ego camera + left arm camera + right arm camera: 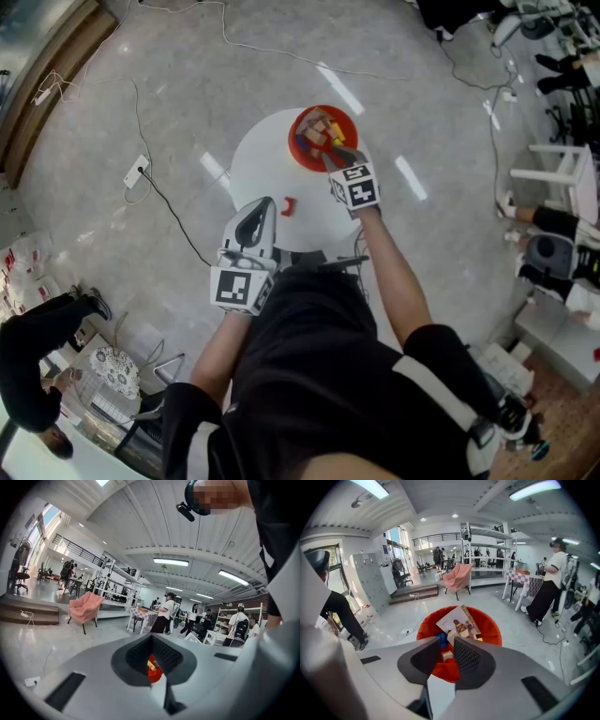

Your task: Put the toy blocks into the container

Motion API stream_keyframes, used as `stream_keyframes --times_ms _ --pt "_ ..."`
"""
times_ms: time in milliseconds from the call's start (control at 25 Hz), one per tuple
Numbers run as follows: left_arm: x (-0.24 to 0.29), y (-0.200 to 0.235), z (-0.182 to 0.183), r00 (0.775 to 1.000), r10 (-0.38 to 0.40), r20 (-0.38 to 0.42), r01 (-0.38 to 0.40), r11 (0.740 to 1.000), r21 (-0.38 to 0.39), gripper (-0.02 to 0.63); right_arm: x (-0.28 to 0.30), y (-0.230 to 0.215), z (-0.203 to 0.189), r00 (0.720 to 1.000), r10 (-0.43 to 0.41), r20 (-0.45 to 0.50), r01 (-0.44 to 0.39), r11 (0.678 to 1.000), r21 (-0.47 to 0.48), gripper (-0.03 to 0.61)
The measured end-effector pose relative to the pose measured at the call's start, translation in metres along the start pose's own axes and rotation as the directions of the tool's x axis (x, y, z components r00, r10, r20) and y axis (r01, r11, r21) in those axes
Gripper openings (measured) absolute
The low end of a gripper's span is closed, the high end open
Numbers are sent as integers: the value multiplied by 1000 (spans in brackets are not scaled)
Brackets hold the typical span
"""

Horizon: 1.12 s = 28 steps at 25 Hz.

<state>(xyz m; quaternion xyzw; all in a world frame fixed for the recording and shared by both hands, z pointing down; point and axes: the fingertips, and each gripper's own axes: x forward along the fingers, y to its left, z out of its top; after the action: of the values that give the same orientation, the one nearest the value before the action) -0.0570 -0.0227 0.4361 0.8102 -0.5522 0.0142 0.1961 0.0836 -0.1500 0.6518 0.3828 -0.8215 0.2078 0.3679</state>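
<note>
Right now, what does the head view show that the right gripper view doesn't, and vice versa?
Head view only: a small red block lying on the white table outside the red container, and the left gripper beside it at the table's near edge.
Right gripper view only: the contents up close, a printed card and a blue block, plus a pink chair in the room behind.
Both: the red container holding blocks, with the right gripper over it, jaws apart and nothing gripped.

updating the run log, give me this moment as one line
right gripper: open over red container | left gripper: shut, empty | red block: loose on white table
</note>
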Motion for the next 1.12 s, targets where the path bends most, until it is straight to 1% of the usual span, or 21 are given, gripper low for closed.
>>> stream_keyframes --times_ms 120,280,360,440,520,680,800,880,1040,1120 --pt "-4 1 4 1000 -2 13 2 1000 -5 -2 -26 11 16 997 4 83 -1 999 -33 78" --pt "-6 3 3 1000 -2 17 2 1000 -6 -2 -58 41 29 984 52 171 -38 995 -89 10" --pt "-8 6 0 1000 -4 0 4 1000 11 -2 -63 59 25 979 94 183 -72 990 -120 -2" --pt "-11 8 -3 1000 -5 -9 5 1000 18 -2 -63 78 14 978 145 153 -125 983 -132 -2" --pt "-13 10 -4 1000 -7 -6 7 1000 12 -2 -56 94 -4 977 188 98 -176 977 -121 -2" --pt "-17 14 -9 1000 -3 -12 3 1000 -3 -2 -28 109 -48 977 212 -29 -214 971 -110 -2" --pt "-23 20 -14 1000 -2 -16 2 1000 -19 -2 -8 120 -74 973 204 -103 -214 972 -93 -2" --pt "-24 24 -16 1000 -3 -19 2 1000 -27 -2 4 126 -85 971 197 -137 -207 976 -63 -2" --pt "-24 32 -20 999 5 -41 -6 1000 -29 -2 22 132 -97 969 176 -171 -170 984 46 -2" --pt "-24 35 -20 999 -2 -40 0 999 -33 -2 28 133 -105 969 161 -188 -142 984 109 -2"
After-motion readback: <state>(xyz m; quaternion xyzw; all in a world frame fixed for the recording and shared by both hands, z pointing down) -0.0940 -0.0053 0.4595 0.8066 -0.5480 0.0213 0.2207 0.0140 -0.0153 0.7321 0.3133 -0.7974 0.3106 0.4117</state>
